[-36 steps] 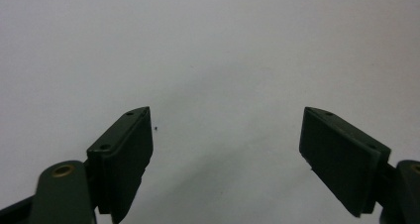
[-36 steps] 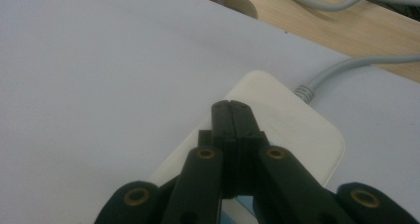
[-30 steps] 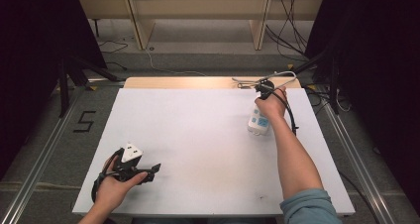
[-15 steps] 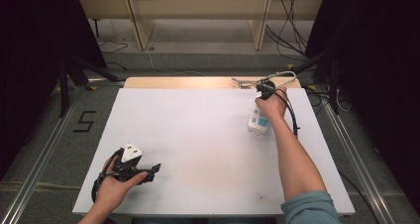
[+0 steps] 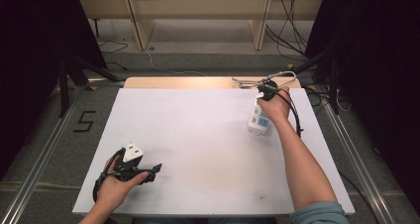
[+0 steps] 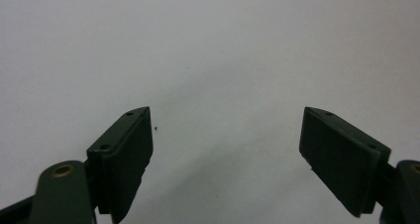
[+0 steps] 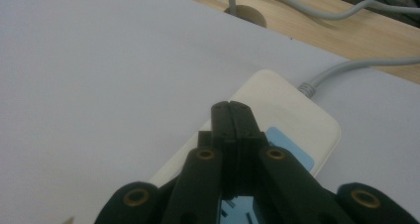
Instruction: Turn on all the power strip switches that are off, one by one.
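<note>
**Right tongs pressed shut over the power strip**

Your right tongs (image 7: pixel 232 107) were closed, pads together with nothing between them, tip poised directly above the power strip (image 5: pixel 260 118). Whether the tip touched the casing could not be told. With the pads together the tongs made one narrow point, which probably suited pressing a switch or nudging the strip better than gripping it.

The power strip lay flat on the bench (image 5: pixel 198 135) near the far right corner, long axis running roughly toward the far edge. Its grey cable (image 7: pixel 361 65) left the far end and looped over the bare wooden strip (image 5: pixel 188 82) along the far edge of the bench.

Your left tongs (image 6: pixel 228 149) stood wide apart and empty, held low near the near left corner in your left hand (image 5: pixel 116 187). That position was well apart from the strip and probably kept the left side out of the working area.
</note>
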